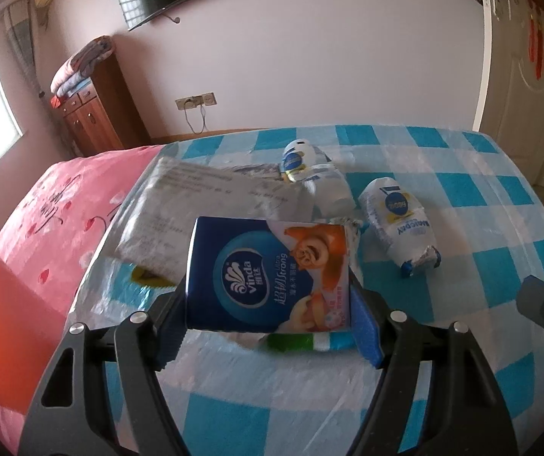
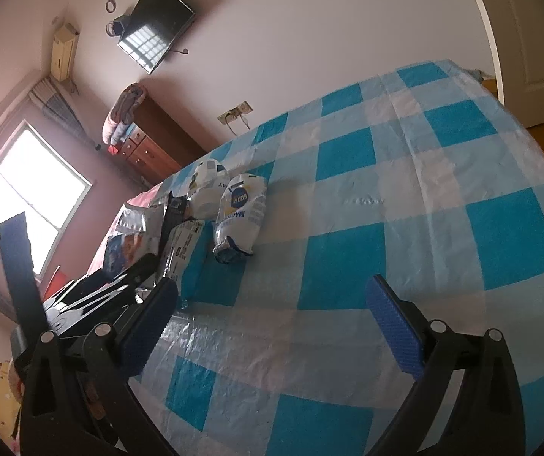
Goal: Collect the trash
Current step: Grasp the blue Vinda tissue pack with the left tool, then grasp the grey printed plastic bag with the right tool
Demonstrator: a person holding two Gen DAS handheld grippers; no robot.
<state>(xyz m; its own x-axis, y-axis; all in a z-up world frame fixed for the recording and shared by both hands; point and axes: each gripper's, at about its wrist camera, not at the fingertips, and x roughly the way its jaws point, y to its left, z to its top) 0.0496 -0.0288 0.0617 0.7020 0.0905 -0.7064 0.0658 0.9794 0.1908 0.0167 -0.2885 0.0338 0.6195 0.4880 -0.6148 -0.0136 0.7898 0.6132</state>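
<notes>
The blue tissue pack (image 1: 268, 273) carries the brand "vinda" in white on a round emblem, with "Ultra Strong" beside it (Chinese characters run alongside, too small to make out surely). The crumpled white snack wrapper (image 1: 397, 220) reads "MAGICDAY" along its side, below a blue round badge whose letters stay blurred. The grey mailer bag (image 1: 181, 205) bears printed lines, unreadable.

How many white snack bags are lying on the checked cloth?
2: one bag right of the tissue pack, another bag behind it by the grey pouch. Others may be hidden.
</notes>
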